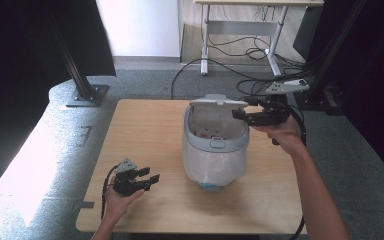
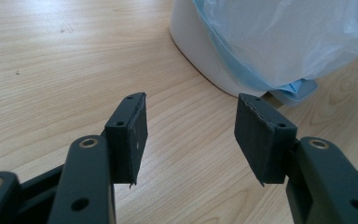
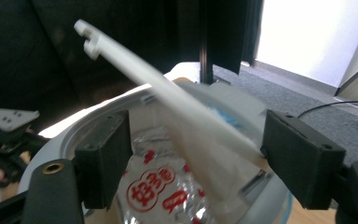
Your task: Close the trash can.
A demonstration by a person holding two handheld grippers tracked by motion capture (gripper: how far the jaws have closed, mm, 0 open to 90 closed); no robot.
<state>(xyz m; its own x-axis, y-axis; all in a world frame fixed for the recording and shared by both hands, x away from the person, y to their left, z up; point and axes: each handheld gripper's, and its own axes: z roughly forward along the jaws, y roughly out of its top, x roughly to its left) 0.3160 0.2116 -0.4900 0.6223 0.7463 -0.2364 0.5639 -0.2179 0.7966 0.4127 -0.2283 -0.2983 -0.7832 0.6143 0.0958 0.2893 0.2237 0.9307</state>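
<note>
Midway through work on the bin's lid, the right gripper (image 1: 241,115) hangs at the far right rim of the bin (image 1: 215,145), which stands near the middle of the desk (image 1: 145,125), its white liner (image 1: 215,165) folded down over the outside. From the right gripper view the lid (image 3: 168,100) stands tilted up between that gripper's jaws, which are apart and do not press on it; whether its edge brushes one pad is hard to tell through the blur. Inside the bin lies a silvery wrapper (image 3: 151,191) with red print. The left gripper (image 1: 142,181) rests low over the desk near its front left corner, well apart from the bin, jaws apart with nothing between them; its own view looks across bare wood to the bin's foot (image 2: 200,60). Judging by the raised lid and the loose jaws, the step in hand is swinging the lid, to shut it or fold it fully back; the frames do not say which. The next move likely calls for the right jaws to meet the lid's edge squarely and guide it along its hinge, while the left gripper steadies the light bin against sliding
</note>
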